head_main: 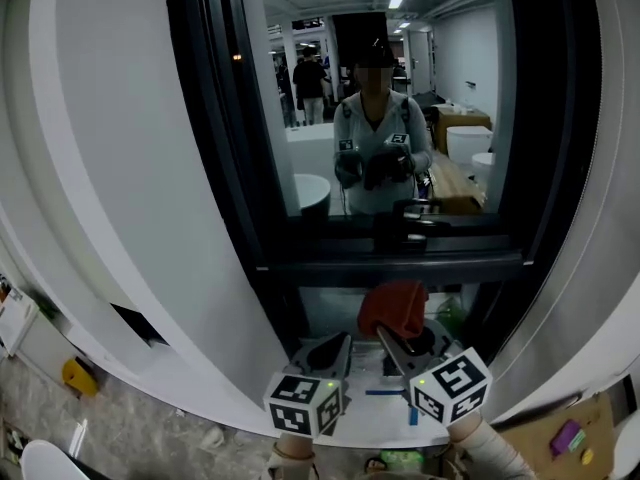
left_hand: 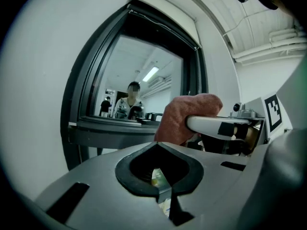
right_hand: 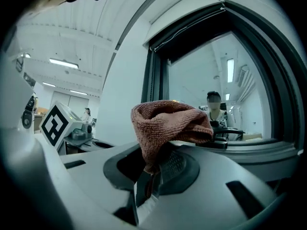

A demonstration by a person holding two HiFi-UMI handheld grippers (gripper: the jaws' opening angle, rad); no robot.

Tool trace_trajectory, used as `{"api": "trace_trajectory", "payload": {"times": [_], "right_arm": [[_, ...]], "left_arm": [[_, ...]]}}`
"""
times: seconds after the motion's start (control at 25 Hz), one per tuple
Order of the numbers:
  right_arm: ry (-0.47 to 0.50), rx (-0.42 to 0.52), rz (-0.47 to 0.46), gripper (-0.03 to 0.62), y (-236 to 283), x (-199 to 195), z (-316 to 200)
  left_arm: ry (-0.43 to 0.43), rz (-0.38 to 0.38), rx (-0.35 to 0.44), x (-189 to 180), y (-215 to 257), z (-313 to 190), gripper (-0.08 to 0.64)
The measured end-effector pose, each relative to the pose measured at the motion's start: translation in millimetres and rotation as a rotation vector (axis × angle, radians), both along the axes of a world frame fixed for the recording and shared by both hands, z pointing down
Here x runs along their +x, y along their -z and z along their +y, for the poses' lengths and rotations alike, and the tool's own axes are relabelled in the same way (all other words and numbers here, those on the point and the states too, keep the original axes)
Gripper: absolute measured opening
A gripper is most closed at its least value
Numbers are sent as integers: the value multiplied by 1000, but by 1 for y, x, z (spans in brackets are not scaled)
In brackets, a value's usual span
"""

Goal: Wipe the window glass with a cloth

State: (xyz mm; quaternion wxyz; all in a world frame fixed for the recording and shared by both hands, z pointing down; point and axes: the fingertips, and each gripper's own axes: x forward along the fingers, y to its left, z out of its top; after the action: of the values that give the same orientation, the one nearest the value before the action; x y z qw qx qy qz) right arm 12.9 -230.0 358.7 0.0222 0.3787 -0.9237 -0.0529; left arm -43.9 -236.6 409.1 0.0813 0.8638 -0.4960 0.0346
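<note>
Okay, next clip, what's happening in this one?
A person stands at a dark-framed window glass, a gripper in each hand. The right gripper is shut on a reddish-brown terry cloth, held below the sill and off the glass. The left gripper is shut and empty beside it. Wiping isn't under way.
</note>
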Motion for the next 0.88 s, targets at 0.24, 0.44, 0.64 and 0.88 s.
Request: {"api": "trace_trajectory", "payload": {"times": [0.24, 0.44, 0.64, 0.88], "right_arm": [[26, 58, 18, 44, 24, -4, -27], [29, 110, 56, 44, 49, -20, -49], [39, 214, 124, 44, 99, -43, -73], [19, 341, 189, 44, 194, -65, -106]], "left_arm": [[9, -33, 3, 2, 2, -28, 4], [9, -50, 2, -12, 14, -46, 3], [31, -37, 5, -35, 33, -72, 3], [40, -42, 9, -52, 54, -98, 4]]}}
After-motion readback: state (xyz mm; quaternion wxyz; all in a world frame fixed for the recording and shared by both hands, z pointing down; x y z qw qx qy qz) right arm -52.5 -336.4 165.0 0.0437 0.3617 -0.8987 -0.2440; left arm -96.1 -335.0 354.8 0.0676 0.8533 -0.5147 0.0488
